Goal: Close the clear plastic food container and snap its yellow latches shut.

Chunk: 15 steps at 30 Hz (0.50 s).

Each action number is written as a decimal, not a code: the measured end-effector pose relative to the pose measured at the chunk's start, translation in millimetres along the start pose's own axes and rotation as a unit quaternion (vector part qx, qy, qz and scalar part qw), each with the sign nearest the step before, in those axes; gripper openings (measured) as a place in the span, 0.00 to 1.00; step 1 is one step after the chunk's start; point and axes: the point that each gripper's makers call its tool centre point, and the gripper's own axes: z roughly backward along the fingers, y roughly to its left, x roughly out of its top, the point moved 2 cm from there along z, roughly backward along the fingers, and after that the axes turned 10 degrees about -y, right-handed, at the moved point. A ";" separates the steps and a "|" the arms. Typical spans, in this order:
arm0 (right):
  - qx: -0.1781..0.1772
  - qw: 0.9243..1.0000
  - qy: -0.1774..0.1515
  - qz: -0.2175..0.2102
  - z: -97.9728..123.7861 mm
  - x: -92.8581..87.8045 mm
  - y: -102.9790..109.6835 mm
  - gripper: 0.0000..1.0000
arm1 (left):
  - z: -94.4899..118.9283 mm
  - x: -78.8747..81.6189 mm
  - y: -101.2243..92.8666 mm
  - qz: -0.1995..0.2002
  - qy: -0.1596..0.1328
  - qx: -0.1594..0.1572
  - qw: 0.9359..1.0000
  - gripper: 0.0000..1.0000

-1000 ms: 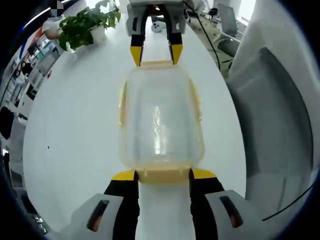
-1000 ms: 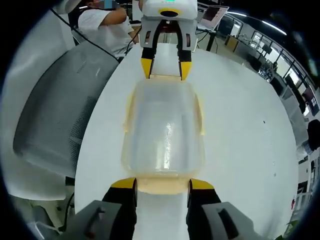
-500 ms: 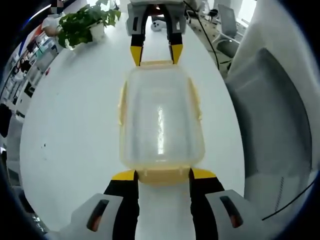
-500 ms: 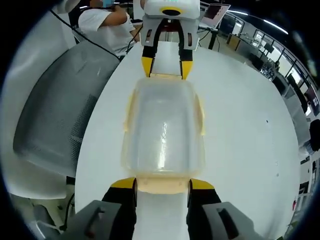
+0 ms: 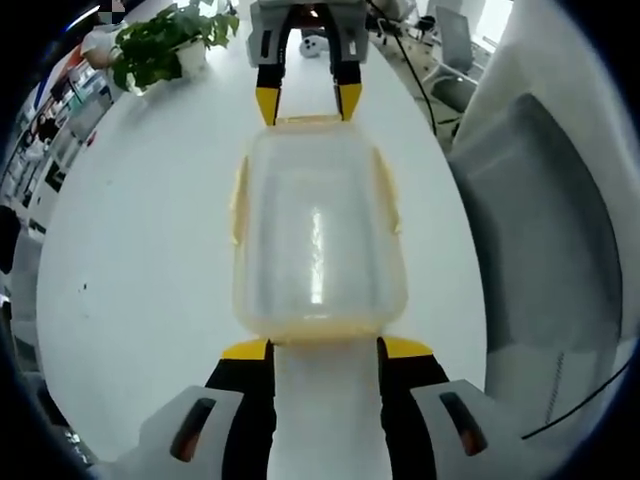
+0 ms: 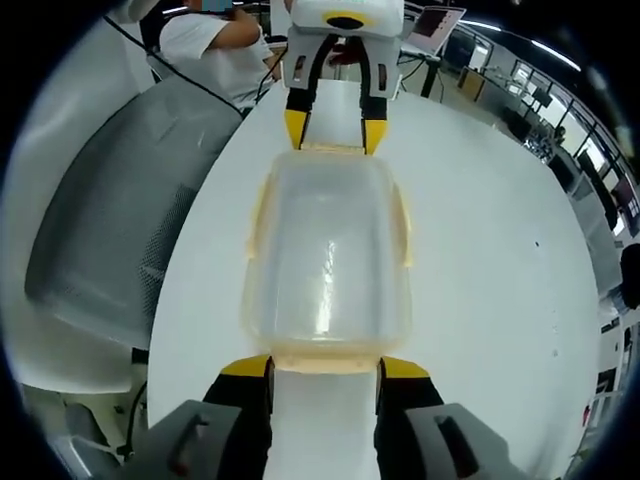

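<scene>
Container [image 5: 318,240] sits mid-frame on the white table [image 5: 150,260], with the left gripper [image 5: 325,347] and right gripper [image 6: 325,366] both spread open at opposite end latches, probably lined up to press them shut.

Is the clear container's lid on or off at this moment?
On: the lid covers the clear container edge to edge. Whether the yellow latches are snapped, cannot tell.

Both views are bright and evenly lit from overhead. A vertical glare streak runs down the lid of the clear plastic food container with yellow latches [image 5: 318,240], and the glossy white table [image 5: 140,230] shows almost no shadow. Fisheye distortion bends the edges, where detail blurs.
</scene>
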 end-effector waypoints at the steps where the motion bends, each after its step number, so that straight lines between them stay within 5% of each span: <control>1: 0.001 1.000 0.001 0.005 0.5 -0.4 0.3 0.38 | -0.2 -0.4 -0.9 0.001 0.000 -0.002 1.000 0.42; 9: -0.003 1.000 0.003 -0.001 9.3 -6.8 2.6 0.37 | 8.6 -10.8 -5.0 0.025 0.003 0.001 1.000 0.50; 15: -0.021 1.000 -0.012 -0.017 17.1 0.0 2.7 0.35 | 15.5 -4.3 -7.6 0.087 -0.036 0.005 0.996 0.52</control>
